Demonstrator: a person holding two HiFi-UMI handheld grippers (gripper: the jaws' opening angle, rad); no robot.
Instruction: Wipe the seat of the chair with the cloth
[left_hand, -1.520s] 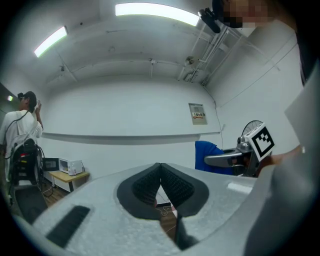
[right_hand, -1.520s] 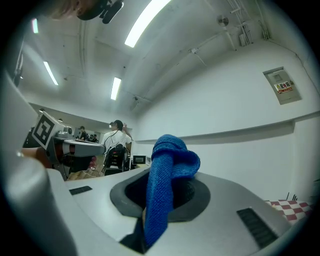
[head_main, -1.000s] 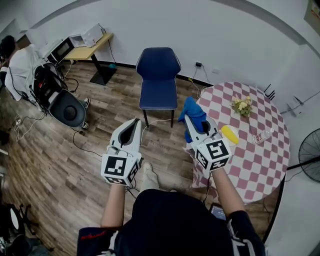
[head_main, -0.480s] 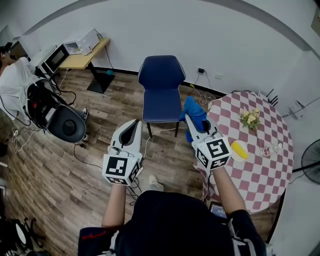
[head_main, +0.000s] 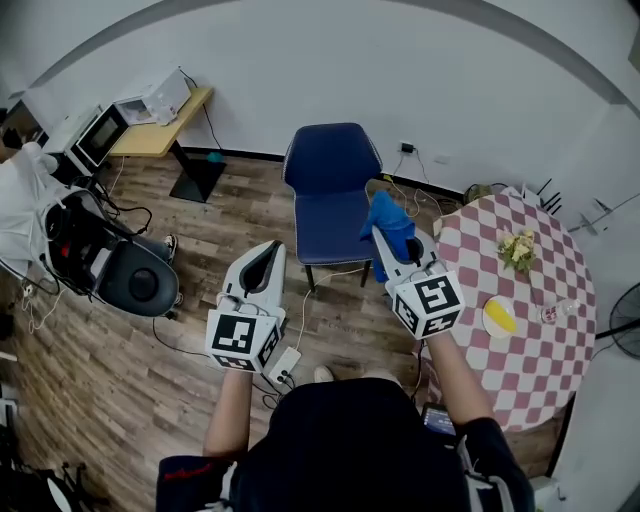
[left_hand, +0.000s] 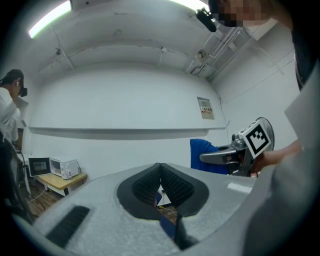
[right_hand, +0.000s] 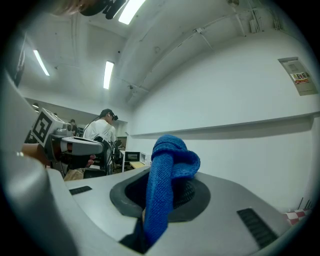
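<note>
Blue cloth (head_main: 392, 220) clamped in right gripper (head_main: 384, 241), bunched above its jaws; left gripper (head_main: 266, 254) pinched shut, empty. Power strip (head_main: 283, 365) underfoot. Just ahead, navy chair (head_main: 330, 185), seat towards the grippers. Checked table (head_main: 545, 345) crowding the right; open wood floor (head_main: 110, 390) leftward up to black office chair (head_main: 140, 285).

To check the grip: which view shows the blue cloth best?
The right gripper view: the cloth fills its centre, pinched between the jaws. The head view shows it small at the right gripper's tip; the left gripper view, only a blue patch.
</note>
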